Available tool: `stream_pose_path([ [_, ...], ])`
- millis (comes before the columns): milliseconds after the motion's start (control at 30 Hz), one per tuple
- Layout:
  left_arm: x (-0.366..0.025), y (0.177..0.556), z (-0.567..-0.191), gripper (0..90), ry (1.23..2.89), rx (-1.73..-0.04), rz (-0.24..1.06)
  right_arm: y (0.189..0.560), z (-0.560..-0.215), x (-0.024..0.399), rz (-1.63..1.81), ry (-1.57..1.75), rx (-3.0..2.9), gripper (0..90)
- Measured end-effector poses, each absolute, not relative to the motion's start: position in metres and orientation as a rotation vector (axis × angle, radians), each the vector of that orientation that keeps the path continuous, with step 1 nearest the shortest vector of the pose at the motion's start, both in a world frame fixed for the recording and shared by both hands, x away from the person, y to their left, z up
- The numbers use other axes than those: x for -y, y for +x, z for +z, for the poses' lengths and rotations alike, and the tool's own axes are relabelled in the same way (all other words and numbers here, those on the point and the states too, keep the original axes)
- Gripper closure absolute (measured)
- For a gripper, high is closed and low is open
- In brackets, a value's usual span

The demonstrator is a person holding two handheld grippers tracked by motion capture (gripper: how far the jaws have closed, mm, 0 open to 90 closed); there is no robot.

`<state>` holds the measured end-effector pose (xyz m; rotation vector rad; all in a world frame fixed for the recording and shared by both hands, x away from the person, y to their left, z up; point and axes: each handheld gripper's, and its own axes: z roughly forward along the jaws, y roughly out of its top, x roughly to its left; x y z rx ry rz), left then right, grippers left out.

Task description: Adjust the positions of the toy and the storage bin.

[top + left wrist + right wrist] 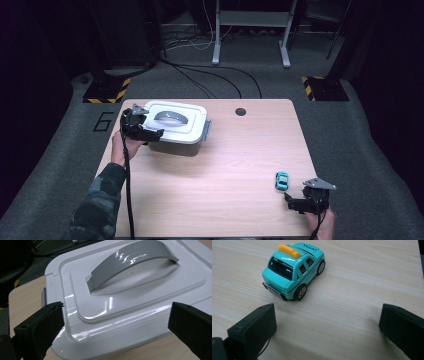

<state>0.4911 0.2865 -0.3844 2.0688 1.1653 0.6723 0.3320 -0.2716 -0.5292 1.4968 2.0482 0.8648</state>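
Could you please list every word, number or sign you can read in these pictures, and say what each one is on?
"6": dark numeral on the grey floor left of the table.
Door lettering on the toy taxi: too small to read.
Yellow-black hazard stripes on two stand bases: no text.
White box lid: no readable label.

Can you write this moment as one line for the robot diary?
left gripper: open, over white box lid | right gripper: open, behind teal toy taxi | taxi on table, untouched
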Motion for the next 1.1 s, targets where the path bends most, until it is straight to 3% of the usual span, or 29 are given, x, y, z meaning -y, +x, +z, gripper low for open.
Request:
stream_pose_path([
  [367, -0.287, 0.515, -0.4, 0.1, 2.077, -1.206, 0.626, 0.332, -0.53, 0.272, 0.866, 1.488, -2.047, 1.0],
  [533, -0.285, 0.516, -0.404, 0.3, 2.05, -1.207, 0.543, 0.332, -0.53, 0.272, 0.866, 1.488, -2.047, 1.0],
  [1100, -0.274, 0.512, -0.403, 0.0, 2.041, -1.235, 0.551, 0.332, -0.53, 0.272, 0.869, 1.484, -2.049, 1.2],
])
